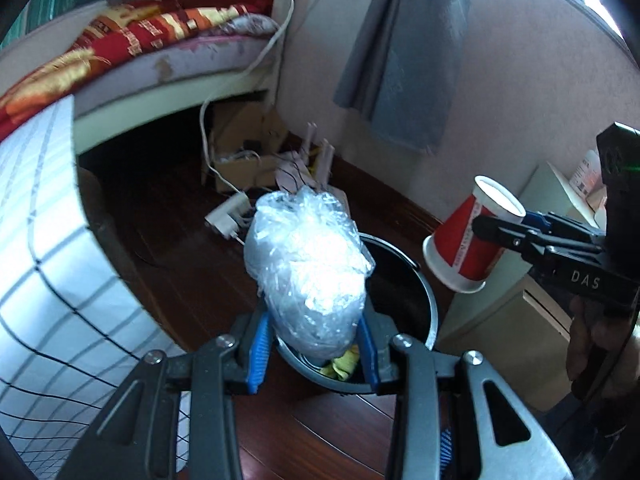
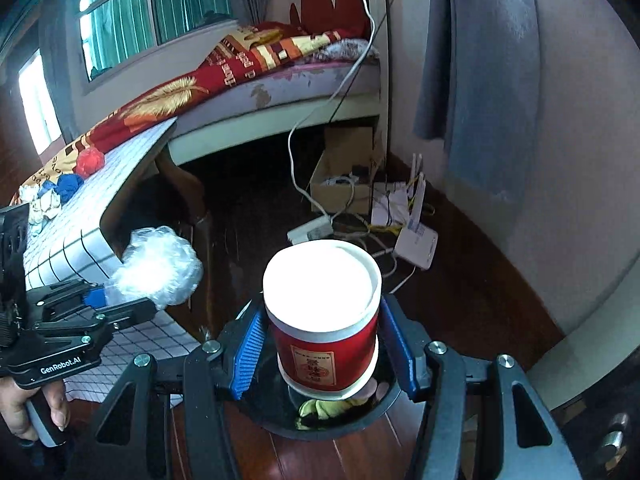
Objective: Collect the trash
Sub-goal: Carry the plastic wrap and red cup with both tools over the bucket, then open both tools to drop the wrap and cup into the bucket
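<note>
Plastic wad point(image 1: 308, 268), cup point(image 2: 322, 312) over bin point(image 1: 420, 280)

Bed point(image 2: 280, 80) along the far wall, covered by a red patterned blanket point(image 2: 168, 96), with a window point(image 2: 120, 20) behind it. Grey curtain point(image 2: 488, 80) hanging at right. White cable point(image 2: 352, 68) trailing from the bed down to a power strip point(image 2: 310, 230) on the dark wooden floor point(image 2: 480, 280). Cardboard box point(image 2: 340, 176) under the bed's end. White router point(image 2: 416, 244) near the wall. Checked tablecloth point(image 1: 44, 280) at left.
</note>
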Demonstrator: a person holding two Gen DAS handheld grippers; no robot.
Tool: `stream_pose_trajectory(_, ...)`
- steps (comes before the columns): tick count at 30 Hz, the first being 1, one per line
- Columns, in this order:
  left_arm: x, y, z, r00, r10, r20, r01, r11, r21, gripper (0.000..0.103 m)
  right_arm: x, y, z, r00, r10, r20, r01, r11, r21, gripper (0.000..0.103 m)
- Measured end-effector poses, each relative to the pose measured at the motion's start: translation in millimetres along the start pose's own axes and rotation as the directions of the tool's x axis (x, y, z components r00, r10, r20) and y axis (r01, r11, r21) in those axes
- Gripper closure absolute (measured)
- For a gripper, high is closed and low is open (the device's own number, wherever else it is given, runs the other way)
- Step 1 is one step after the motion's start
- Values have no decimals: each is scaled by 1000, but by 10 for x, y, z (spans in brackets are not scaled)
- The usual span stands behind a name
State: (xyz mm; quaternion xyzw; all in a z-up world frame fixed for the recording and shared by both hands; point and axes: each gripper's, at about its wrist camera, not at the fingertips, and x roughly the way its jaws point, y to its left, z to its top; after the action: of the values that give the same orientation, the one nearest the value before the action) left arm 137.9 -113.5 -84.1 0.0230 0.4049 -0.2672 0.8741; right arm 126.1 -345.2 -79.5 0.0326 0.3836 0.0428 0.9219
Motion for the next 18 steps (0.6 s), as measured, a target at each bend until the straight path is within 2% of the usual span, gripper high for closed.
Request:
stream_pose_trajectory(6,256,-67,-46,997,-42,-65,43,999,14,64,265,-52,-158,996,42,-73,-43,999,-10,45)
stream_pose_trajectory(10,499,-108,-82,988,-73,-135,77,997,27,64,449,-66,-274,991,60,-119,-63,998,-20,44)
stream_pose_trajectory(15,727,-114,-112,979,-88,-183,94,995,27,63,699,-132,-404,981,91,-169,-95,995,-20,44)
stream_pose_trajectory(17,826,-76,-125,975,-93,-200,97,995,14,55,806,-158,-423,978,91,-185,-97,995,-20,39)
stream_pose_trajectory(18,875,-61,-133,976,-64,-207,68,998,13,32,878,-185,-429,978,57,-200,-62,998,-19,13)
